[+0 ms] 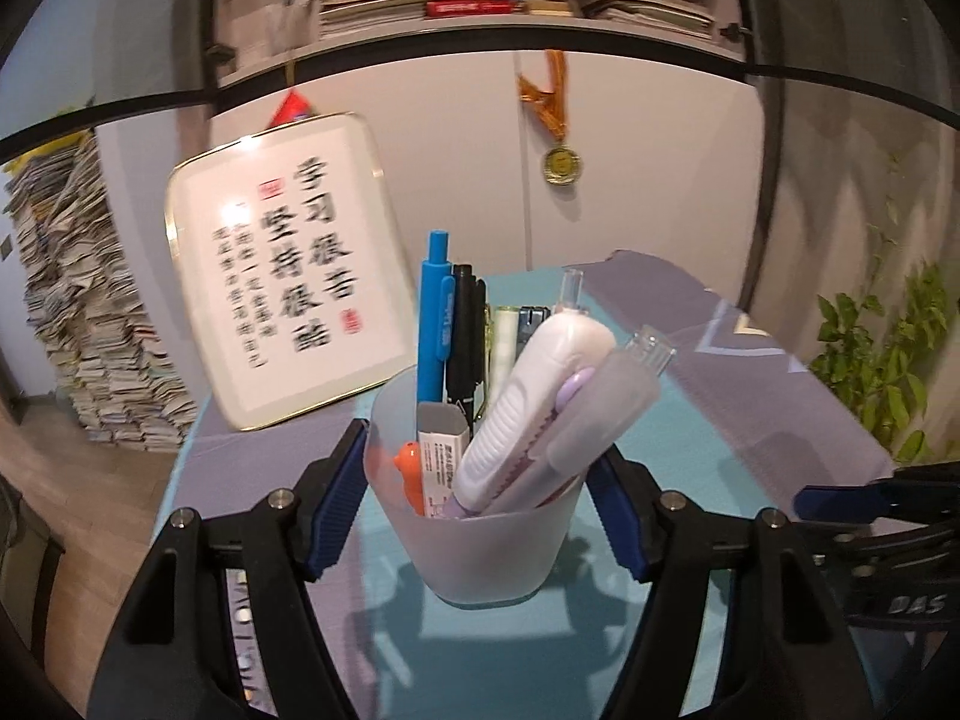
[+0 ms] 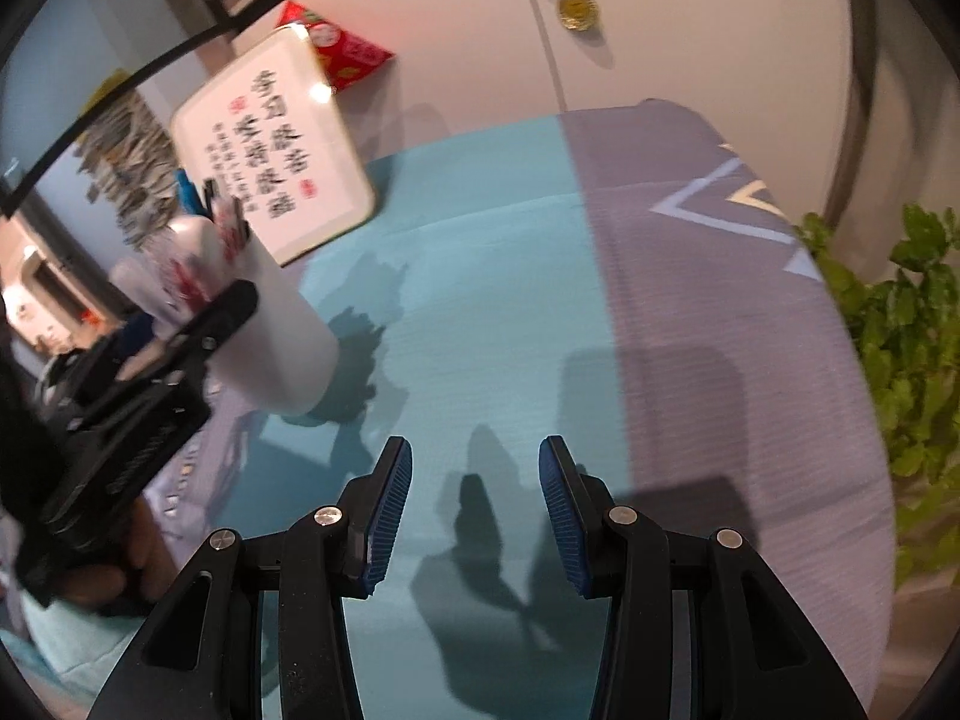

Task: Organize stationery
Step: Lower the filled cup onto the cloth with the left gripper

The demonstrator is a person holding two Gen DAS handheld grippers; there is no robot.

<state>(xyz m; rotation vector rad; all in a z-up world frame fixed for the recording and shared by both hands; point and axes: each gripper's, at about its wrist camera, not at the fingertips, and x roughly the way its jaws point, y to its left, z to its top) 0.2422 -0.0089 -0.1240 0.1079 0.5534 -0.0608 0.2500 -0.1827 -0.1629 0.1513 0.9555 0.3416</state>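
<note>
A frosted plastic pen cup sits between the blue pads of my left gripper, which is shut on its sides. The cup holds a blue pen, a black marker, a white and lilac correction tape, a small boxed item and an orange piece. Its base looks slightly off the teal cloth. In the right wrist view the cup leans at the left, with the left gripper's finger across it. My right gripper is open over bare teal cloth, with nothing between its fingers.
A framed calligraphy board leans against the wall behind the cup. A leafy plant stands off the table's right edge. A medal hangs on the wall, and a tall paper stack is on the floor at left.
</note>
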